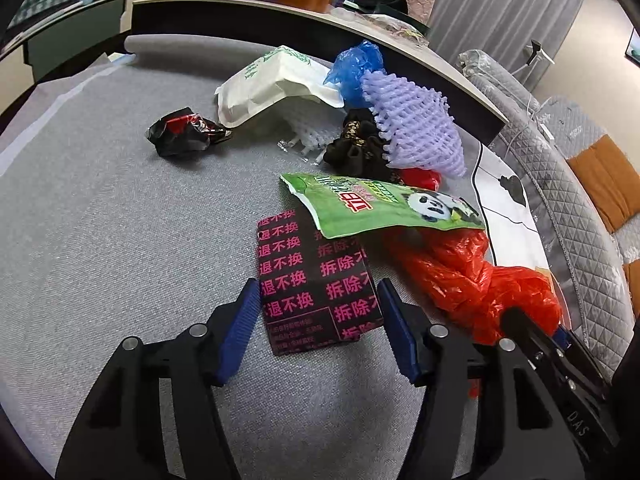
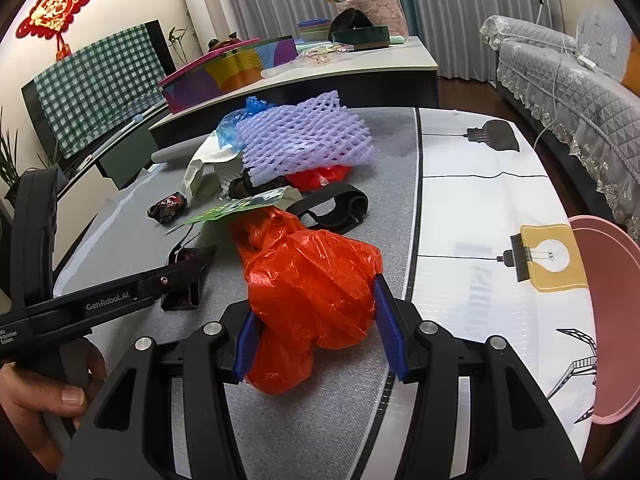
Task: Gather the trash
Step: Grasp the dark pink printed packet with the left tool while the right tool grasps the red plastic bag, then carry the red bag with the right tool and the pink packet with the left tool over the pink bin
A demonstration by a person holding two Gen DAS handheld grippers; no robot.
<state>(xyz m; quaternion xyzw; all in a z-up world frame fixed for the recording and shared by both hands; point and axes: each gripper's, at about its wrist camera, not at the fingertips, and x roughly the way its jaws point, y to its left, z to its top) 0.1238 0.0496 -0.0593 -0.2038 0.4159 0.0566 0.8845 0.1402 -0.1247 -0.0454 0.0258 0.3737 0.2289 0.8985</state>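
A flat black wrapper (image 1: 316, 280) with pink characters lies on the grey mat (image 1: 100, 220). My left gripper (image 1: 318, 283) flanks it, with the blue pads (image 1: 244, 320) touching its two side edges. In the right wrist view the wrapper (image 2: 186, 280) bows up under that gripper (image 2: 200, 258). My right gripper (image 2: 320, 332) is shut on a crumpled orange plastic bag (image 2: 312, 280), which bulges between the pads (image 2: 388, 328). The same bag (image 1: 472, 280) shows at the lower right of the left wrist view. A green panda pouch (image 1: 384, 208) rests on its far end.
Further back lie a purple foam net (image 1: 416, 128), a blue bag (image 1: 356, 68), a white paper bag (image 1: 272, 88), a black-red wrapper (image 1: 184, 132) and a black strap (image 2: 336, 204). A pink basin (image 2: 608, 320) stands at the right edge. A hand (image 2: 40, 400) holds the left gripper.
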